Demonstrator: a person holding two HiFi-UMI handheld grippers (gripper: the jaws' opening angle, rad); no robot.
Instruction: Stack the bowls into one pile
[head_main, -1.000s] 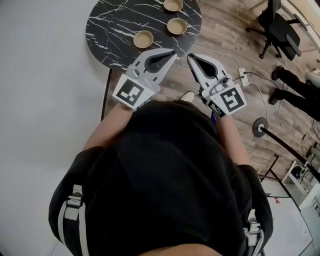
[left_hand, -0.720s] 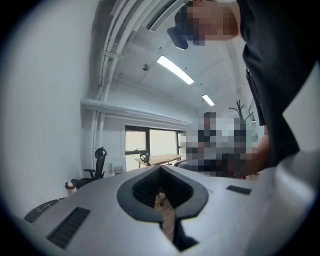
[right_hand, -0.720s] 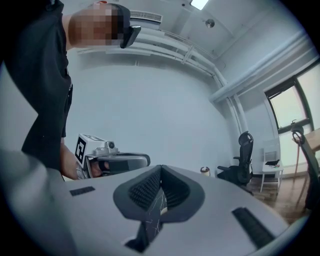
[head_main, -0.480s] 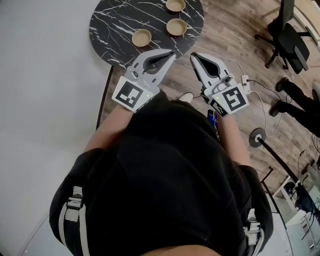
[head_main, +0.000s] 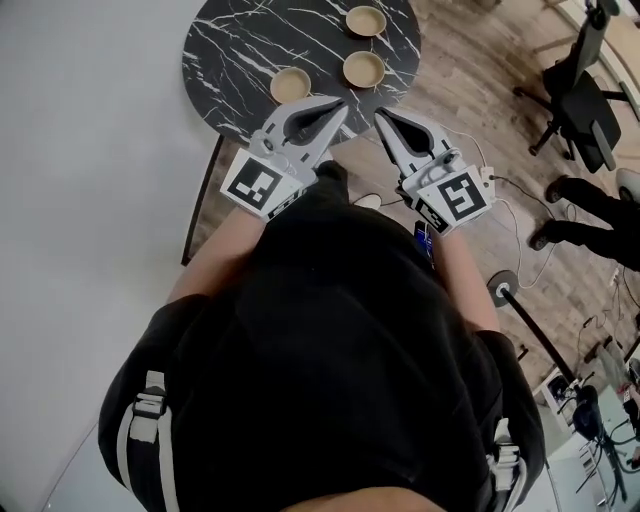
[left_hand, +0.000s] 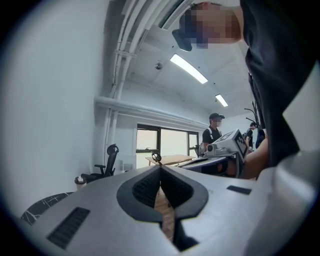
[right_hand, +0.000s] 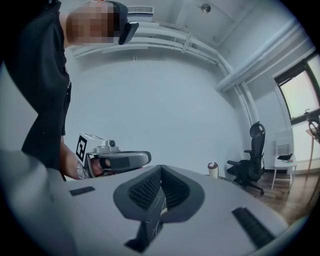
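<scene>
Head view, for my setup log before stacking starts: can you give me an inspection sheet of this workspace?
Surface: round black marble table, top unobstructed apart from the bowls.
Job's things: three tan bowls, apart from each other, none stacked.
Clutter: nothing seen on the table.
Grippers: left gripper and right gripper both shut and empty, side by side at the table's near edge, short of the bowls.
Cables: white cable and power strip on the floor, right of the right gripper.
Surroundings: wood floor, office chair, round stand base, someone's shoes at the right edge.
</scene>
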